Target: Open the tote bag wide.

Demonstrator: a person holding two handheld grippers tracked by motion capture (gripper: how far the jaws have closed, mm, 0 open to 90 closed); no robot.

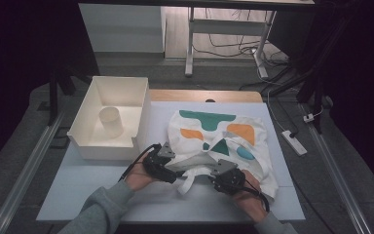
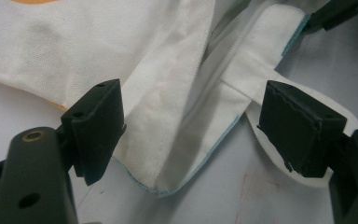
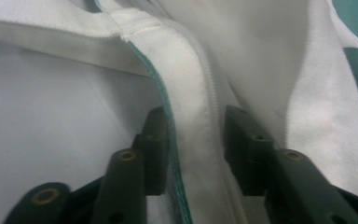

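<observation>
Two grippers at bag's (image 1: 224,141) near edge; left gripper (image 2: 191,135) wide open astride corner; right gripper (image 3: 193,154) pinching hem.

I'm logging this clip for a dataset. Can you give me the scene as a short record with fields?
Item in hand: white cloth bag with teal and orange shapes, lying flat on the table
Left tool: open, jaws on either side of the bag's hemmed corner, not pressing
Right tool: jaws close around a folded hem edge; whether they press it is unclear
Nearby: white bin left of the bag, a pale cup inside it
</observation>
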